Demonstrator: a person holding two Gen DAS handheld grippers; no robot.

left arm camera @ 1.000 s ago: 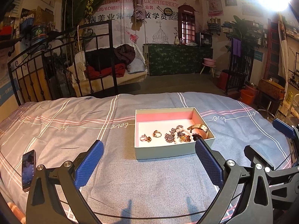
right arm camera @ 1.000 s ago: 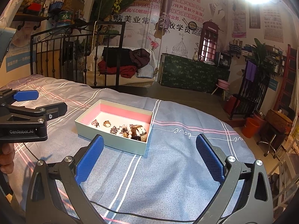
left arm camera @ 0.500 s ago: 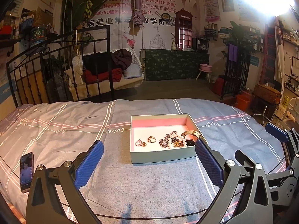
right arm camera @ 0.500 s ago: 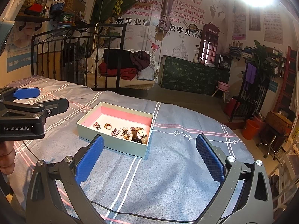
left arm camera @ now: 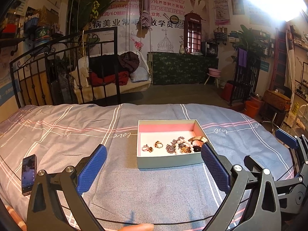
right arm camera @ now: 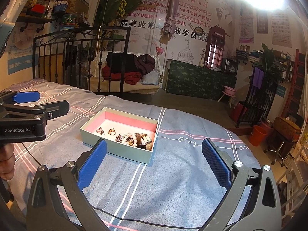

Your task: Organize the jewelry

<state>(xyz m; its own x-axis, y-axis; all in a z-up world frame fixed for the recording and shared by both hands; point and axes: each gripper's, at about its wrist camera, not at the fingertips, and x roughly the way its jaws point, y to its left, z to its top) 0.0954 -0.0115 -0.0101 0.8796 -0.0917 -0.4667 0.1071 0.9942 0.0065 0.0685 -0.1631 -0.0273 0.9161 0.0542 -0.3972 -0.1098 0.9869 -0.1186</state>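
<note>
Left gripper (left arm camera: 153,162) wide open, empty, right gripper (right arm camera: 154,160) likewise, above bedsheet (right arm camera: 182,173)

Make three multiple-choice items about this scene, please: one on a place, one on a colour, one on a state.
1. Where does the phone lie?
A. inside the box
B. on the bedspread, left of the left gripper
C. on the floor

2. What colour are the inner walls of the box?
A. pink
B. black
C. yellow

3. How is the right gripper?
A. shut on a ring
B. shut, empty
C. open, empty

Answers:
1 B: it rests on the bedspread beside the left gripper.
2 A: the walls are pink above the jewelry.
3 C: the jaws stand wide apart with nothing between them.
</note>
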